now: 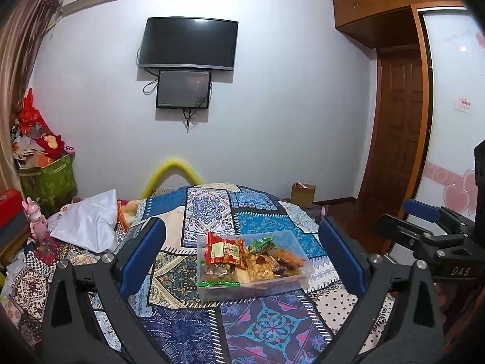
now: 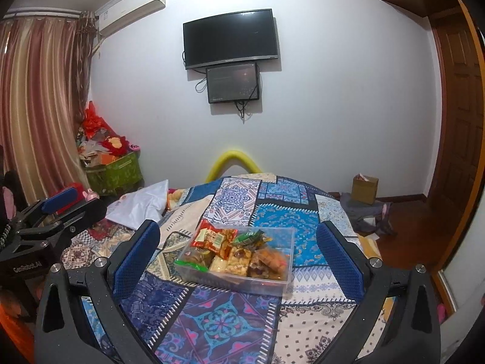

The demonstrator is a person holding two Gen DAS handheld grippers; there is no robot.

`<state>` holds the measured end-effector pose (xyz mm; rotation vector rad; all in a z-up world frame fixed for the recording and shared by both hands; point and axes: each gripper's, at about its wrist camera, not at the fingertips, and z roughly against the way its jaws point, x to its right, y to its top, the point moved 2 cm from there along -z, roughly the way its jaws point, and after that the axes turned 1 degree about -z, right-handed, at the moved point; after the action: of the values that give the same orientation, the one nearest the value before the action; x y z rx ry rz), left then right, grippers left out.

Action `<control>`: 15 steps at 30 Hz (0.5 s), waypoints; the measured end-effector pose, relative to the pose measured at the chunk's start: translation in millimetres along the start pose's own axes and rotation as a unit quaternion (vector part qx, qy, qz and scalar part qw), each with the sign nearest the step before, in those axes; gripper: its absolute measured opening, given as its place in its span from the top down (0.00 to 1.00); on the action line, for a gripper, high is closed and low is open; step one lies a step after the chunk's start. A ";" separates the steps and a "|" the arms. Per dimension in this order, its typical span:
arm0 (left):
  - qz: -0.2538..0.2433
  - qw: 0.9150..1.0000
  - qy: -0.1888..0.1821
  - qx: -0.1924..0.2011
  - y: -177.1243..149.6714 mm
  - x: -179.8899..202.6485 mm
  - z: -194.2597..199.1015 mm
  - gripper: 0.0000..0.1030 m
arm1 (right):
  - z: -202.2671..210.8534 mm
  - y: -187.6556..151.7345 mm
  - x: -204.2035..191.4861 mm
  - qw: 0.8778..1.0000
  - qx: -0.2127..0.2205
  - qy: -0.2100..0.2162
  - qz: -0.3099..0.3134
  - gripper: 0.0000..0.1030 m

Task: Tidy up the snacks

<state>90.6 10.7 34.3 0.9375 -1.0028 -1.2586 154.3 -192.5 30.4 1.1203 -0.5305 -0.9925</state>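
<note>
A clear plastic box (image 1: 298,279) (image 2: 285,236) sits on the patchwork bedspread (image 1: 266,327) (image 2: 218,324), full of wrapped snacks. A red snack packet (image 1: 224,250) (image 2: 212,238) lies on top at its left, with a green packet (image 1: 260,242) (image 2: 248,237) beside it. My left gripper (image 1: 242,257) is open and empty, held above the bed short of the box. My right gripper (image 2: 239,261) is open and empty too, also short of the box. Each gripper shows at the edge of the other's view (image 1: 424,227) (image 2: 51,212).
A white plastic bag (image 1: 88,221) (image 2: 139,206) lies on the bed's left. A green bin of clutter (image 1: 48,179) (image 2: 115,170) stands by the curtain. A small cardboard box (image 1: 303,194) (image 2: 365,188) and clothes lie on the floor at right. A yellow foam tube (image 1: 172,173) (image 2: 233,159) arches behind the bed.
</note>
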 end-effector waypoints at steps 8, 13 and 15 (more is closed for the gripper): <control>-0.004 1.000 -0.002 -0.002 -1.9 2.3 0.8 0.01 | 2.6 -0.5 -0.8 1.000 0.000 0.000 0.000 0.00; -0.002 1.000 -0.003 -0.003 -3.2 2.7 1.2 0.01 | 5.4 -0.8 -1.8 1.000 0.000 0.000 0.000 0.00; -0.002 1.000 -0.004 -0.003 -4.0 3.0 1.9 0.01 | 4.7 -0.6 -1.4 1.000 -0.001 -0.001 0.000 0.00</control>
<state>87.7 7.3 31.4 0.9321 -1.0028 -1.2685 149.8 -193.7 31.8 1.1181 -0.5314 -0.9930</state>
